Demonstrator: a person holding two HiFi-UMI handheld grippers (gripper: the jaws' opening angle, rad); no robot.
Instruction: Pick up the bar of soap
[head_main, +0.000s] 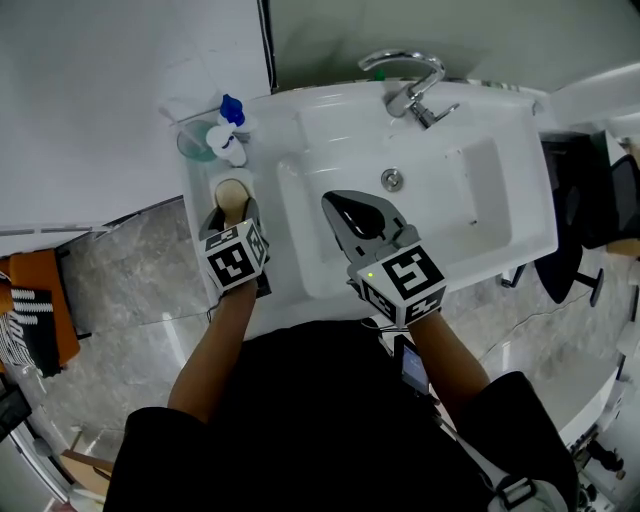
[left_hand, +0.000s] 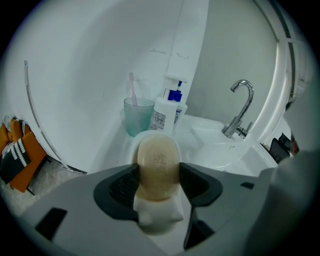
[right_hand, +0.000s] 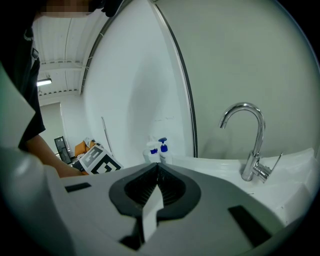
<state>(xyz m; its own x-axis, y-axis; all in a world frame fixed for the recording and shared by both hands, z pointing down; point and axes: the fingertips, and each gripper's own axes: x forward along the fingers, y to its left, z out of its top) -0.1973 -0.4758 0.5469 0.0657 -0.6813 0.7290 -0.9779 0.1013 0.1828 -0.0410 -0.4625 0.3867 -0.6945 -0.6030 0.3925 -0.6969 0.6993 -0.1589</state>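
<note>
- White wall (head_main: 120, 100) and grey marble floor (head_main: 130, 290) border the white sink (head_main: 500, 200)
- Right tool (right_hand: 156, 167) hangs over the basin, jaws together, empty
- Left tool (head_main: 232, 212) is clamped on the tan bar of soap (left_hand: 158, 167) over its dish (left_hand: 134, 144), on the sink's left ledge
- Teal cup (left_hand: 138, 116) stands just behind

Soap's near end: beige oval bar of soap (left_hand: 158, 167), covered at lower centre by the white middle piece of the left tongs (left_hand: 158, 176).
Dish: white soap dish (left_hand: 132, 144), mostly hidden beneath the soap; contact cannot be told.
Label: print on the white pump bottle (left_hand: 162, 117) is too small to read.
Head view, left edge: orange-and-black object (head_main: 45, 285), cut off.
</note>
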